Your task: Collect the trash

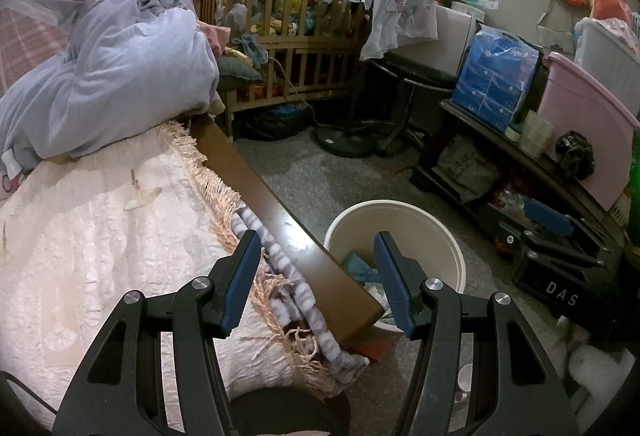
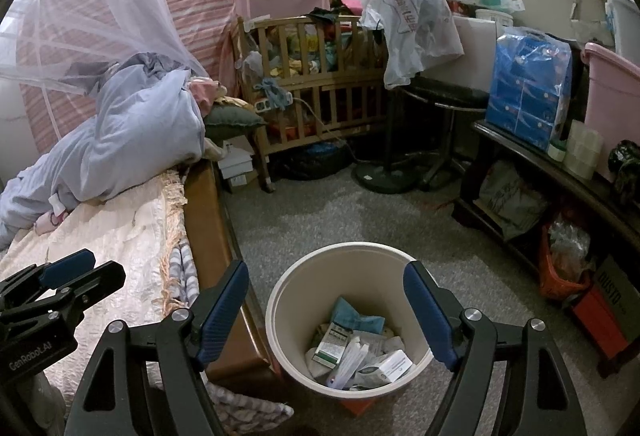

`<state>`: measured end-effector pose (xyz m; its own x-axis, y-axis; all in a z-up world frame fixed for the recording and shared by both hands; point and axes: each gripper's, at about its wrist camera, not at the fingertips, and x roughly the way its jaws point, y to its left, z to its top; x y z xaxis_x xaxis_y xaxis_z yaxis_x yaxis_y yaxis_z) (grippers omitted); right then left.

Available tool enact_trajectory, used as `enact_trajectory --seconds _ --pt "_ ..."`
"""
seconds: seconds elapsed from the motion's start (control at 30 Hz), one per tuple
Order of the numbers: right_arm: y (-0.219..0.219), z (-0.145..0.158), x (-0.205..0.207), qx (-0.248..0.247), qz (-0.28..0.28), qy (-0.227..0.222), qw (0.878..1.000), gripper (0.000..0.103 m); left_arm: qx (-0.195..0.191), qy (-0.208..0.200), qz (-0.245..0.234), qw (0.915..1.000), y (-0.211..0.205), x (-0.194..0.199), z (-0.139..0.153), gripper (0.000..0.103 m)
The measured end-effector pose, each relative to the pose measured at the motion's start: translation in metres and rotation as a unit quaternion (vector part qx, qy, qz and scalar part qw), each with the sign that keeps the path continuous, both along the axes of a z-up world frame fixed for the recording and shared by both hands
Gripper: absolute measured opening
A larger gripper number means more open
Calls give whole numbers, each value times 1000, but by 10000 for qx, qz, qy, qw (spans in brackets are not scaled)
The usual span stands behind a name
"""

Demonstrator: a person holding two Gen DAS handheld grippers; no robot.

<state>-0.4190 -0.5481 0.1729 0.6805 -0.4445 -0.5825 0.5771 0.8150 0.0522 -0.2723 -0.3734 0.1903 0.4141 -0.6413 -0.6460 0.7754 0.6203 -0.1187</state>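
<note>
A cream round trash bin [image 2: 288,284] stands on the grey floor beside the bed, holding several small boxes, papers and a teal wrapper [image 2: 356,316]. It also shows in the left wrist view [image 1: 440,232], partly hidden by the bed's wooden rail [image 1: 256,176]. My right gripper [image 2: 326,312] is open and empty, directly above the bin. My left gripper [image 1: 316,276] is open and empty over the bed edge; it shows at the left of the right wrist view [image 2: 60,276]. The right gripper shows at the right of the left wrist view [image 1: 548,216].
The bed with a cream fringed cover [image 1: 100,236] and a blue duvet [image 1: 120,76] is on the left. A wooden crib [image 2: 320,84], a stool [image 2: 444,96] and a fan base [image 2: 384,176] stand behind. A dark low shelf [image 2: 540,164] with a pink tub [image 2: 612,100] runs along the right.
</note>
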Motion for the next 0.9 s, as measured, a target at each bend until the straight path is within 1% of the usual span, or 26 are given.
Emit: enact_trajectory --seconds 0.3,0.9 --pt "0 -5 1 26 -3 49 10000 78 -1 5 8 10000 0 -1 -1 57" --pt "-4 -5 5 42 58 162 9998 80 -10 75 17 10000 0 -4 -6 57"
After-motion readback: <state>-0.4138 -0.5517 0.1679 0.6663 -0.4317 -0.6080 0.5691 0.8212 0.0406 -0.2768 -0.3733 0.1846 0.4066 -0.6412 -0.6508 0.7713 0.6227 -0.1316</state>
